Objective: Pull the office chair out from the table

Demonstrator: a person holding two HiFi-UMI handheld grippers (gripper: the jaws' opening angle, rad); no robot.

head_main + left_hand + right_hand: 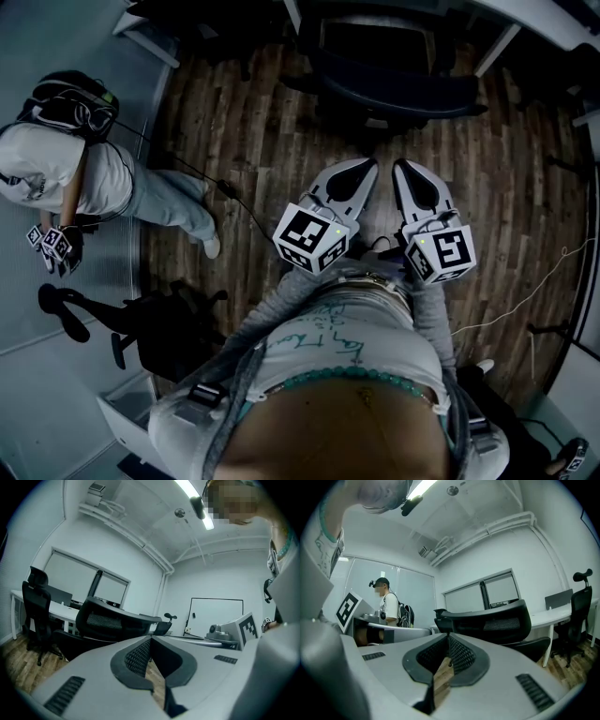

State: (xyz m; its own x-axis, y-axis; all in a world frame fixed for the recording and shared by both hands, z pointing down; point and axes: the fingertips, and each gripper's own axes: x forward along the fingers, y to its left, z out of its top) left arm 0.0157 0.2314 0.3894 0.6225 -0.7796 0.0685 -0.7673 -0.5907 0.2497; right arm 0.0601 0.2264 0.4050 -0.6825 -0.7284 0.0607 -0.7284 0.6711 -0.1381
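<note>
Both jaws clenched, nothing between them: left gripper (151, 639) and right gripper (448, 637) sit side by side, pointed level at the office chair (394, 89), not touching it. The chair is just ahead, tucked toward the table (558, 613). It probably rolls easily but has some heft, and the mesh back is soft, so grab the stiff top rim of the backrest.

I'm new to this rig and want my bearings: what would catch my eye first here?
Two pale grippers sit side by side mid-frame in the head view, the left gripper and the right gripper, both shut and empty, pointing at the black office chair at the top. At far left stands another person wearing a backpack.
</note>
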